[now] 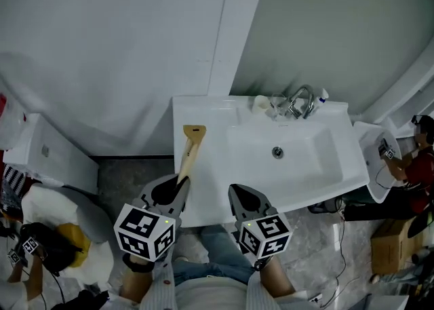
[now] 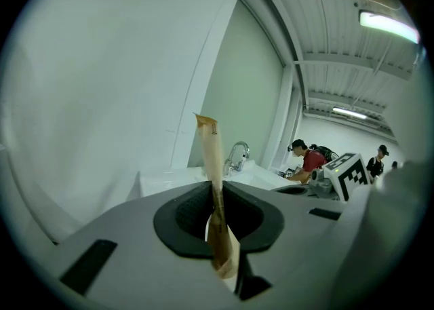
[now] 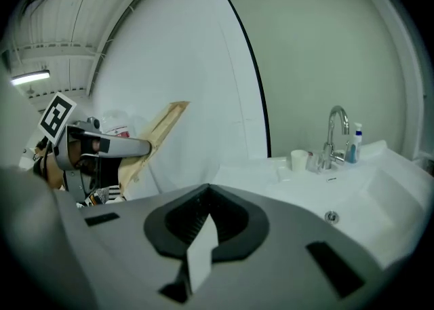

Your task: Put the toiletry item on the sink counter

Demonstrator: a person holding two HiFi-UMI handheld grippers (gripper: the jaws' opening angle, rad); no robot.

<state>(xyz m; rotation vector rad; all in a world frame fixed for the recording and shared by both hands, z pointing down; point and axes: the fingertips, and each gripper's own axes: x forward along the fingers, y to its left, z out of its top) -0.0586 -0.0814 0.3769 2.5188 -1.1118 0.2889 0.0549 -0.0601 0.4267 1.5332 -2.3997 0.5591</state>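
Sticking out from the left tool (image 1: pixel 178 181), the toiletry item (image 1: pixel 190 149) is a long, flat, tan paper packet with a wider squared tip. The left tool's jaws are nearly together and pinch the packet's near end (image 2: pixel 215 197). From the right gripper view, the packet (image 3: pixel 159 129) slants upward in the air, its tip raised above the white tabletop (image 1: pixel 211 166). From the head view it lies over the tabletop's flat left part, beside the basin (image 1: pixel 305 166); I cannot tell from there whether any of it touches the surface.

The right tool (image 1: pixel 237 192) hangs over the tabletop's near edge, just right of the left tool. Its jaws are closed together with nothing between them (image 3: pixel 207 217).

At the back of the basin stands a chrome faucet (image 1: pixel 302 102), with a small white cup (image 1: pixel 262 104) to its left and a blue-capped bottle (image 3: pixel 356 142) on its other side. The drain (image 1: pixel 277 152) sits in the basin's middle.
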